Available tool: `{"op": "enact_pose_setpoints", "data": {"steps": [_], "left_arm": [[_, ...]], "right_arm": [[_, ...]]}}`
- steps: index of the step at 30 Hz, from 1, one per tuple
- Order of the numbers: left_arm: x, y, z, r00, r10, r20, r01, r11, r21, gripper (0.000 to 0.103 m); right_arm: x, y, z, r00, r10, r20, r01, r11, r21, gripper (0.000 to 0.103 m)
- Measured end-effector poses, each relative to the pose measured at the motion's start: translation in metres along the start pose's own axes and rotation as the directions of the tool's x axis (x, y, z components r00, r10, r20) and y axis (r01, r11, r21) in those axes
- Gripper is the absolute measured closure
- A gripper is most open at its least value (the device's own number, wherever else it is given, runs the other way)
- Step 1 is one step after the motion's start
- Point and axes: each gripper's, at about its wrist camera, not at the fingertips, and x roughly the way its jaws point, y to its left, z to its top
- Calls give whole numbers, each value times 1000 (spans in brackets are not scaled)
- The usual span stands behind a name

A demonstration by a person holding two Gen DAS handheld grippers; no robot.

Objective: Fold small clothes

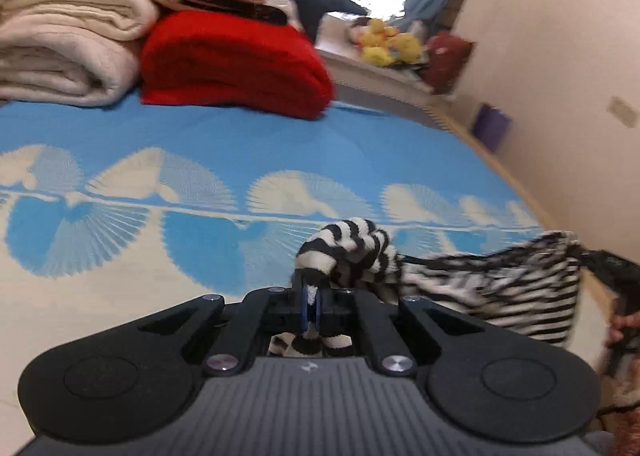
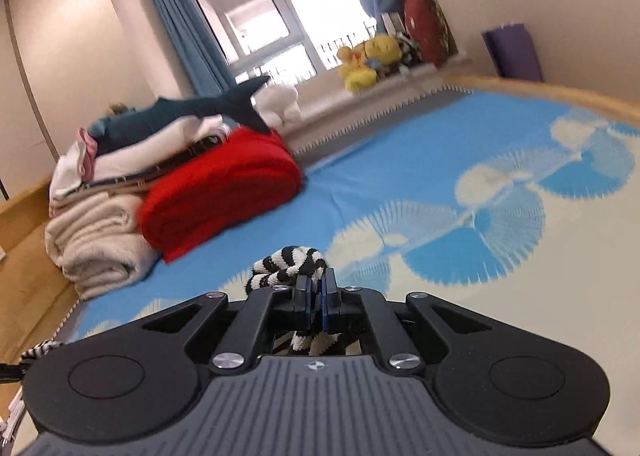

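A small black-and-white striped garment (image 1: 492, 288) hangs stretched above the blue patterned bed cover (image 1: 240, 151). My left gripper (image 1: 310, 298) is shut on one bunched corner of it, and the cloth bulges over the fingertips. From there the fabric runs to the right toward the other gripper, held by a hand at the frame's right edge. In the right wrist view my right gripper (image 2: 316, 296) is shut on another bunched corner of the striped garment (image 2: 288, 262). A striped strip trails off at the lower left (image 2: 40, 348).
A folded red blanket (image 1: 236, 63) and stacked cream blankets (image 1: 68, 47) lie at the far end of the bed, with a dark plush shark (image 2: 192, 107) on top. Yellow plush toys (image 2: 366, 59) sit on the window sill. The wooden bed edge (image 1: 516, 179) runs along the wall.
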Motion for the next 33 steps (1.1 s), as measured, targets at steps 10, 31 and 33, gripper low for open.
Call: {"op": "enact_pose_setpoints", "data": {"steps": [10, 31, 33], "left_arm": [[194, 52, -8, 934, 247, -259, -270, 961, -58, 55], [13, 13, -143, 967, 129, -221, -125, 992, 33, 13], [20, 13, -152, 957, 130, -260, -124, 992, 38, 13]], "right_arm": [[190, -22, -79, 875, -416, -248, 330, 887, -324, 74], [-37, -13, -118, 955, -199, -220, 187, 979, -76, 34], [-38, -14, -124, 949, -227, -219, 207, 972, -111, 34]]}}
